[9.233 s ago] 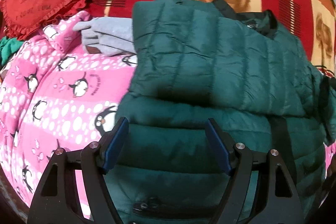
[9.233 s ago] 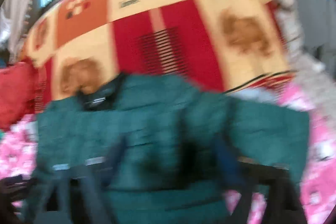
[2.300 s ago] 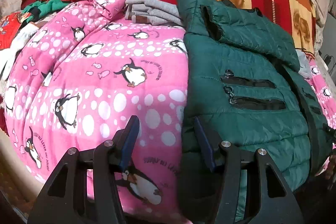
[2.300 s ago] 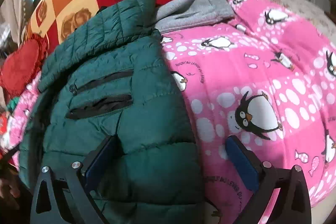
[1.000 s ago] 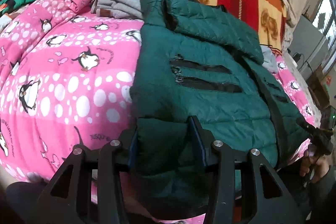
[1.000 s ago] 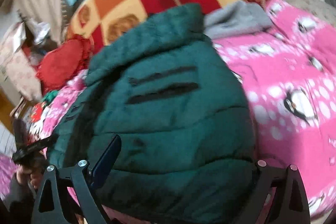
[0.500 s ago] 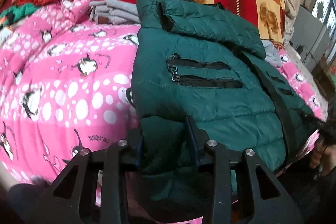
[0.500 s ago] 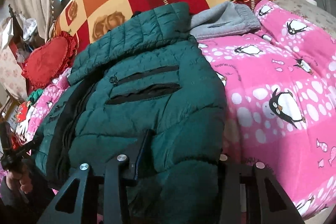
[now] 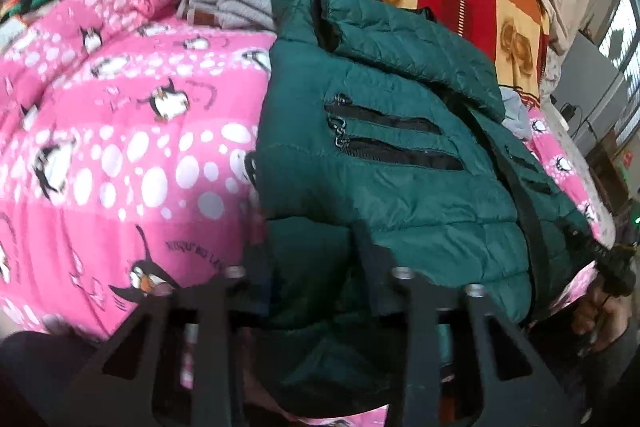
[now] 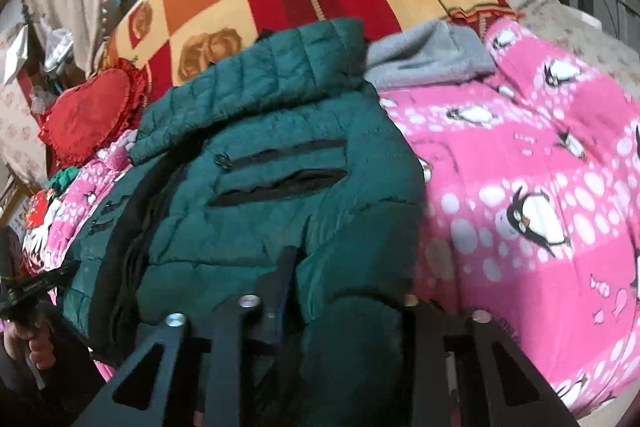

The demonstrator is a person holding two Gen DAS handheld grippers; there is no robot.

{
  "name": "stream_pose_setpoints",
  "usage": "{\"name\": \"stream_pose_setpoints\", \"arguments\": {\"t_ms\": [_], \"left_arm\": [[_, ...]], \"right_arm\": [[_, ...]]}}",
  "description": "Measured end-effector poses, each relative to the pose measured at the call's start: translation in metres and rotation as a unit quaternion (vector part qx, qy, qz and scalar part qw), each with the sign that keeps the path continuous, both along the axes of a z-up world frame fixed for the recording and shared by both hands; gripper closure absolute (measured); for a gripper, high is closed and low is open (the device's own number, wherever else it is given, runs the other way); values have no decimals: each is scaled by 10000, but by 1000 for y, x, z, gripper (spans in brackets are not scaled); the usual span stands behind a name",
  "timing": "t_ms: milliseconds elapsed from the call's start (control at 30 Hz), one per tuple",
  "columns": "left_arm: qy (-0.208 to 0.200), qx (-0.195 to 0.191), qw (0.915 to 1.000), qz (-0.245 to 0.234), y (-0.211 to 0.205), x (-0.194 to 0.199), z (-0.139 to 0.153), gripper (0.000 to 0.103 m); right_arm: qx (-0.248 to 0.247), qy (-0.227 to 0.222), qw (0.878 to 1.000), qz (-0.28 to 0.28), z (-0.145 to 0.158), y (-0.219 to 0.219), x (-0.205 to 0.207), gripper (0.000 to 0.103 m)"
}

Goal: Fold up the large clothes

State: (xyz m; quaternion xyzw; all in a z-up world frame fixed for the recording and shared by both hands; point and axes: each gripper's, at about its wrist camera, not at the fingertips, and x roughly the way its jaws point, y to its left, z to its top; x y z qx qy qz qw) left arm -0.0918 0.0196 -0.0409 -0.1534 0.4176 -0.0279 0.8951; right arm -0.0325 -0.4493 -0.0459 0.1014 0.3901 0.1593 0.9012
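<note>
One green puffer jacket point(image 9: 400, 163) is laid on a pink penguin blanket point(image 9: 132, 147), its long axis running from the near hem up to the collar. Its hem is being pinched by the closing left gripper point(image 9: 312, 267) and clamped by the right gripper point(image 10: 352, 291).

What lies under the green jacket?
The jacket lies on the pink penguin blanket. A grey garment shows at its collar end, partly tucked beneath. Anything else underneath is covered.
</note>
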Motion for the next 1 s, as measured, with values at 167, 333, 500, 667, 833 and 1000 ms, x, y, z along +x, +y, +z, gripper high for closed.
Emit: {"name": "stream_pose_setpoints", "arguments": {"t_ms": [167,333,500,667,833,1000], "left_arm": [[-52,204,9998,8,0,-5,12,89],[-68,154,9999,33,11,-20,30,89],[419,-112,9990,144,21,-15,17,82],[658,-291,9973,176,12,-10,14,42],[698,-165,9974,58,10,-6,-2,40],[642,-444,9969,63,17,-10,-9,40]], "right_arm": [[96,-115,9999,82,18,5,-13,85],[176,-57,9997,167,29,8,-25,85],[528,294,9982,17,13,2,-20,85],[459,569,9971,-203,2,1,-12,73],[-99,654,9978,14,-7,14,-11,51],[-184,776,9967,165,-10,14,-12,51]]}}
